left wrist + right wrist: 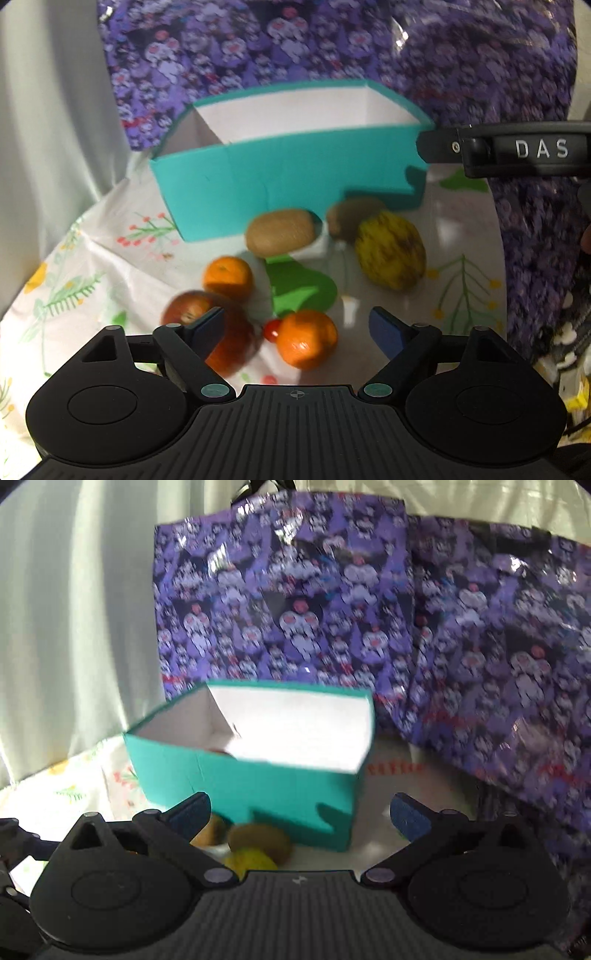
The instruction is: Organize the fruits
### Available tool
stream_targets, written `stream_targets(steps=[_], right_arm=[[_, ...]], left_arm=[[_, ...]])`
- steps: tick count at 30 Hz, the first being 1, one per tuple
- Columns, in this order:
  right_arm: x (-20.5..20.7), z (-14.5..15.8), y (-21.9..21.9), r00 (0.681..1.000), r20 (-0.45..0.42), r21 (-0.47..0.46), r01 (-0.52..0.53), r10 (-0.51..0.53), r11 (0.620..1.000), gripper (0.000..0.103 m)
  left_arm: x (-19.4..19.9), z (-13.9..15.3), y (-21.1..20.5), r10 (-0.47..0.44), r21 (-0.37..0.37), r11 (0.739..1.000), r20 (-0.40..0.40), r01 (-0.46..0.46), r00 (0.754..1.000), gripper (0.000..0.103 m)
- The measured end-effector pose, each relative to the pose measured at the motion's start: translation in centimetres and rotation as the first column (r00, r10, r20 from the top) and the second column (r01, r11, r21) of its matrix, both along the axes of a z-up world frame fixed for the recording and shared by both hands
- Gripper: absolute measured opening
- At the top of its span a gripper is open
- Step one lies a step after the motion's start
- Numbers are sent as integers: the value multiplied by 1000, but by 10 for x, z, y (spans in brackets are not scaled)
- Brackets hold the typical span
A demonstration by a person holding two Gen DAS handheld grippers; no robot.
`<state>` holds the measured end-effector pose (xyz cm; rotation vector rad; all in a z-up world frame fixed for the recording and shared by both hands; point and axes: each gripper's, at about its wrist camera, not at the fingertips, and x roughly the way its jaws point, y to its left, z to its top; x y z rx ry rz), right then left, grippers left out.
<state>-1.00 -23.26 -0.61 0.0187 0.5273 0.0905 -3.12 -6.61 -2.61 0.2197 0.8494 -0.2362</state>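
A teal box (288,166) with a white inside stands open at the back of the table. In front of it lie two kiwis (280,232) (349,218), a yellow fruit (389,254), two oranges (228,277) (308,338), a red apple (207,325) and a small cherry tomato (272,329). My left gripper (297,332) is open and empty, just above the nearer orange. My right gripper (301,814) is open and empty, facing the teal box (255,779), above a kiwi (260,840) and the yellow fruit (251,860). Something red (218,751) shows low inside the box.
Purple patterned bags (332,602) stand behind and to the right of the box. A floral tablecloth (92,266) covers the table. A pale curtain (74,627) hangs at the left. The right gripper's body (517,149) shows at the right edge of the left wrist view.
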Motion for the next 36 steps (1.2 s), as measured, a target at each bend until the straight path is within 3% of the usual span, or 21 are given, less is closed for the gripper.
stream_targets(steps=[5, 10, 13, 19, 27, 33, 36], right_arm=[[-3, -11, -2, 998, -59, 15, 16, -15, 1000, 103], [-2, -13, -4, 996, -75, 7, 46, -45, 999, 103], [1, -16, -3, 995, -89, 2, 56, -55, 998, 103], [7, -26, 7, 990, -139, -19, 35, -37, 999, 103], [24, -46, 24, 971, -239, -21, -2, -3, 1000, 97], [43, -64, 36, 953, -301, 11, -42, 43, 999, 86], [51, -71, 43, 946, -318, 24, -59, 64, 998, 72]], left_arm=[[8, -20, -9, -31, 30, 999, -47, 32, 998, 75], [13, -30, -6, -36, 2, 999, -87, 36, 996, 64], [16, -33, -6, -33, 20, 999, -88, 35, 996, 48], [16, -32, -2, -54, -18, 998, -88, 53, 995, 44], [6, 5, 21, -1, -91, 996, -44, -3, 999, 44], [3, 8, 28, 25, -108, 994, -61, -32, 998, 44], [4, 5, 30, 36, -112, 993, -81, -45, 996, 44]])
